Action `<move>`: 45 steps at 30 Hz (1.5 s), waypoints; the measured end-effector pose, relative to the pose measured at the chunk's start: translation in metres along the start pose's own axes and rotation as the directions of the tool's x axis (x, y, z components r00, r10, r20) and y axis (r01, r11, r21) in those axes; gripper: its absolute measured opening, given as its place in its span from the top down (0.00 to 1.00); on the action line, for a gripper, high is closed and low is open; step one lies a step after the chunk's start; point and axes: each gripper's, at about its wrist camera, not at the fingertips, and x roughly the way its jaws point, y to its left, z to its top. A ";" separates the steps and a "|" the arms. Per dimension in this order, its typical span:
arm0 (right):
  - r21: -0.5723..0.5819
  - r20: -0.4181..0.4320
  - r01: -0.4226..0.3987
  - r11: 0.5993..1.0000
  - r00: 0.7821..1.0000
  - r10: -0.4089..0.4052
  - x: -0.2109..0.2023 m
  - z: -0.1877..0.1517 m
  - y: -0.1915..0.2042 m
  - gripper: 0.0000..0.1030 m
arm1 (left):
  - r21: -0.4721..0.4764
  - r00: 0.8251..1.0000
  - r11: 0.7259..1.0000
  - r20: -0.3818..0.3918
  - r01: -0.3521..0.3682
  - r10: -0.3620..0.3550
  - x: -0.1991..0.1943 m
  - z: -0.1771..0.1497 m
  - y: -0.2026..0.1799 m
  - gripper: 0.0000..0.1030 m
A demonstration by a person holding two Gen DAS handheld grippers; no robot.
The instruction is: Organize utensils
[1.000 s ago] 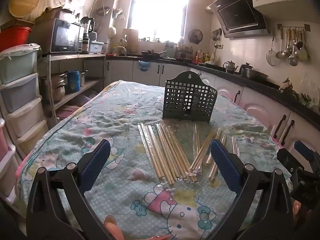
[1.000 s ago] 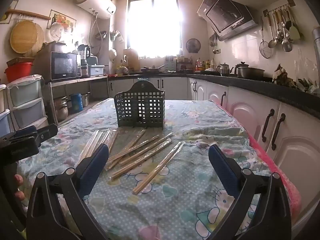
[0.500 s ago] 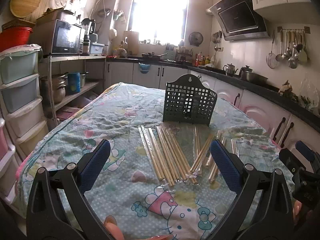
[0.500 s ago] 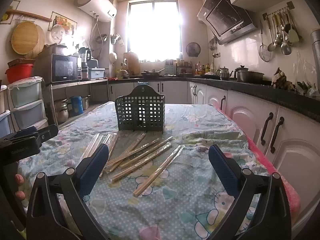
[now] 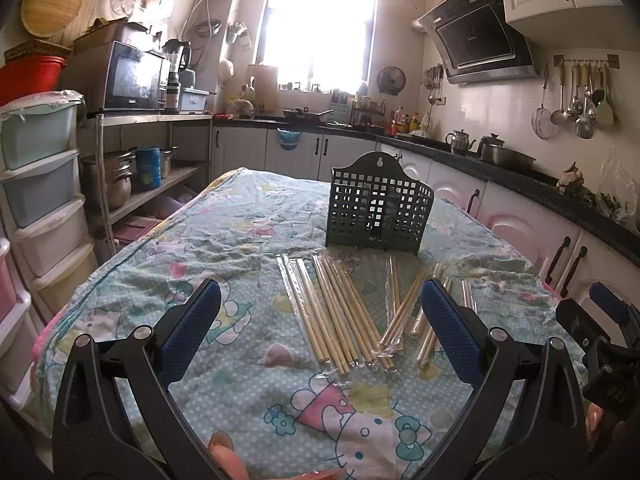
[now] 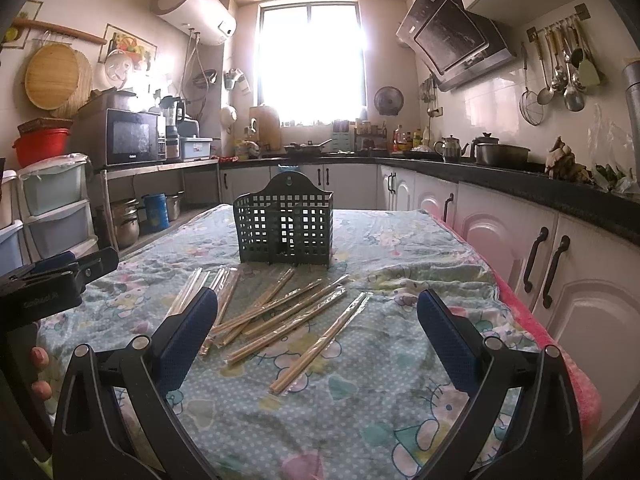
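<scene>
Left tool: we see our left tool (image 5: 320,334) released, its blue pads spread wide and nothing between them; it hangs above the near part of the surface (image 5: 256,392).
Right tool: our right tool (image 6: 318,332) is likewise released, pads wide apart and empty, above the near right part of the surface (image 6: 360,420).
Chopsticks, left view: the wrapped chopsticks (image 5: 340,312) lie flat on the cloth just beyond the left tool's tips, centred in the gap between the pads; a further few lie fanned beside the right pad, partly hidden behind it.
Chopsticks, right view: we see the chopsticks (image 6: 280,312) scattered ahead of the right tool, mostly toward its left pad, which hides the ends of some; one wrapped pair (image 6: 320,348) lies apart, nearest us, slanting through the gap between the pads.
Holder: the dark green perforated holder (image 5: 378,212) stands upright on the surface beyond the chopsticks, farther from both tools; in the right view the holder (image 6: 286,226) sits ahead and a little left of centre.
Contact: neither tool touches the chopsticks or the holder.
Each other: the right tool shows at the right edge of the left view, the left tool at the left edge of the right view, held by a hand (image 6: 40,372).
</scene>
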 end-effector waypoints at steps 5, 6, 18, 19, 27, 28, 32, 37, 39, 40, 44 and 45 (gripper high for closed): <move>0.000 0.001 -0.002 1.000 1.000 0.002 0.000 -0.001 0.000 0.06 | -0.001 1.000 1.000 0.004 -0.001 0.001 0.000 0.001 0.001 0.11; -0.001 0.001 -0.002 1.000 1.000 0.002 0.000 -0.001 0.001 0.06 | -0.001 1.000 1.000 0.003 -0.002 0.002 0.000 0.001 0.000 0.11; 0.002 -0.001 -0.003 1.000 1.000 0.003 0.000 -0.001 0.001 0.06 | 0.000 1.000 1.000 0.005 -0.003 0.003 -0.001 0.000 0.000 0.11; 0.003 -0.002 -0.003 1.000 1.000 0.003 0.000 -0.001 0.001 0.06 | 0.000 1.000 1.000 0.004 -0.003 0.003 0.000 0.000 0.001 0.11; 0.000 -0.005 -0.008 1.000 1.000 0.008 0.000 -0.003 0.004 0.06 | 0.001 1.000 1.000 0.002 -0.006 0.006 0.000 0.000 0.000 0.11; 0.000 -0.007 -0.010 1.000 1.000 0.010 0.001 -0.004 0.004 0.06 | 0.000 1.000 1.000 0.000 -0.004 0.004 0.000 -0.001 0.000 0.11; -0.005 -0.011 -0.018 1.000 1.000 0.018 0.001 -0.004 0.009 0.06 | -0.001 1.000 1.000 -0.003 -0.005 0.005 0.001 -0.001 0.001 0.11; -0.011 -0.033 -0.059 0.998 0.998 0.059 0.008 -0.001 0.010 0.06 | -0.004 1.000 1.000 -0.008 -0.011 0.011 0.004 -0.002 0.002 0.11; -0.019 -0.044 -0.074 0.997 0.996 0.073 0.012 0.001 0.013 0.06 | -0.013 1.000 1.000 -0.016 -0.013 0.013 0.009 -0.004 0.006 0.11; -0.023 -0.052 -0.084 0.996 0.995 0.083 0.014 0.002 0.016 0.06 | -0.015 1.000 1.000 -0.017 -0.017 0.017 0.010 -0.003 0.008 0.11; -0.036 -0.071 -0.114 0.993 0.991 0.111 0.023 0.006 0.022 0.06 | -0.030 0.999 0.999 -0.027 -0.019 0.019 0.014 -0.003 0.017 0.11; -0.034 -0.080 -0.124 0.992 0.989 0.121 0.026 0.008 0.024 0.06 | -0.034 0.999 0.999 -0.030 -0.017 0.016 0.015 -0.002 0.019 0.11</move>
